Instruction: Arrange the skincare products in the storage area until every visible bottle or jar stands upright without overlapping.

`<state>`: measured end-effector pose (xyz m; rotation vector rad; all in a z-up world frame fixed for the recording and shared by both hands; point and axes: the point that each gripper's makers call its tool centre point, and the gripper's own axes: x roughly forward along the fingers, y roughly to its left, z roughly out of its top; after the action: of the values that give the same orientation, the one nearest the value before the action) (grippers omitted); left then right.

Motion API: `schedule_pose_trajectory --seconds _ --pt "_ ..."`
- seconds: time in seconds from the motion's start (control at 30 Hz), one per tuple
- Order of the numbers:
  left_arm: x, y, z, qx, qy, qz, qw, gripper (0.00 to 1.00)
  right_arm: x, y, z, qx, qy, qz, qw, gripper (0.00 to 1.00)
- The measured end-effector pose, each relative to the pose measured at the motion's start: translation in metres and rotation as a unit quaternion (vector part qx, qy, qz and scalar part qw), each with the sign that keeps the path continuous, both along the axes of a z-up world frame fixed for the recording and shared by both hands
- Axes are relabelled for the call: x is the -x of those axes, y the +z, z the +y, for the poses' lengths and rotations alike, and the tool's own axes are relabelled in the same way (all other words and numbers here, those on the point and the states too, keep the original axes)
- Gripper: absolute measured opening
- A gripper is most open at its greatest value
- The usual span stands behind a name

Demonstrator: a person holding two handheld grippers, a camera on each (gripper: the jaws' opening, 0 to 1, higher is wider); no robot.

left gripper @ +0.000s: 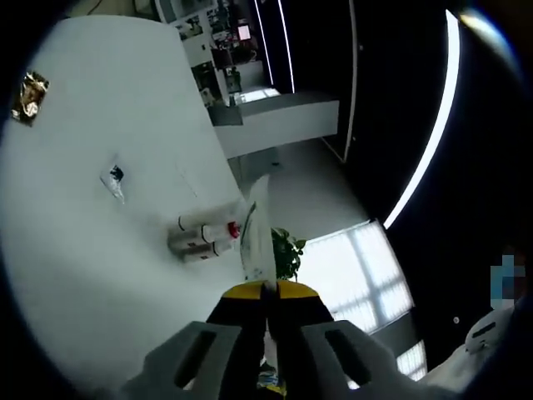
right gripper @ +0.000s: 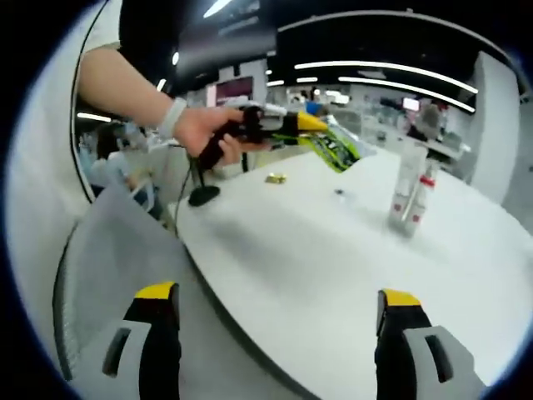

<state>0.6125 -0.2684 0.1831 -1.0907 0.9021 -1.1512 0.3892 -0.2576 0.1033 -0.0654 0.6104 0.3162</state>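
While right tongs (right gripper: 279, 333) gape empty, left tongs (left gripper: 268, 293) pinch sachet (left gripper: 256, 237).

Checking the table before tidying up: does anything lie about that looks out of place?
Yes: a crumpled gold wrapper and a small clear packet lie loose on the white table, apart from the two upright bottles.

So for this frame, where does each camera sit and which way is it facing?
Left gripper view: rides the left gripper, rolled, looking along shut fingers that pinch a clear packet above the white table and two tubes.
Right gripper view: rides the right gripper, fingers open, facing across the table at a hand holding the left gripper with the packet.
Shared: table, tubes, packet, gold wrapper.
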Motion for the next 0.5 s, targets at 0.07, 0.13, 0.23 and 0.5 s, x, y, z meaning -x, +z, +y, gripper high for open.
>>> schedule_pose_trajectory --seconds 0.07,0.13,0.23,0.5 --pt "-0.010 -0.004 -0.006 -0.006 0.002 -0.002 1.0000 0.00 -0.005 -0.003 -0.003 -0.004 -0.012 -0.004 0.9999 0.99" --pt "-0.020 -0.008 -0.012 -0.012 0.003 -0.004 0.9999 0.00 -0.003 -0.011 -0.013 0.025 -0.025 0.013 0.9993 0.99" --pt "-0.033 -0.015 -0.020 -0.017 0.005 -0.007 0.9998 0.00 -0.003 -0.011 -0.015 0.020 -0.029 0.013 0.9993 0.99" --pt "-0.055 -0.039 -0.043 -0.044 -0.003 -0.010 0.9990 0.00 -0.002 -0.018 -0.022 0.041 -0.038 0.024 0.9982 0.99"
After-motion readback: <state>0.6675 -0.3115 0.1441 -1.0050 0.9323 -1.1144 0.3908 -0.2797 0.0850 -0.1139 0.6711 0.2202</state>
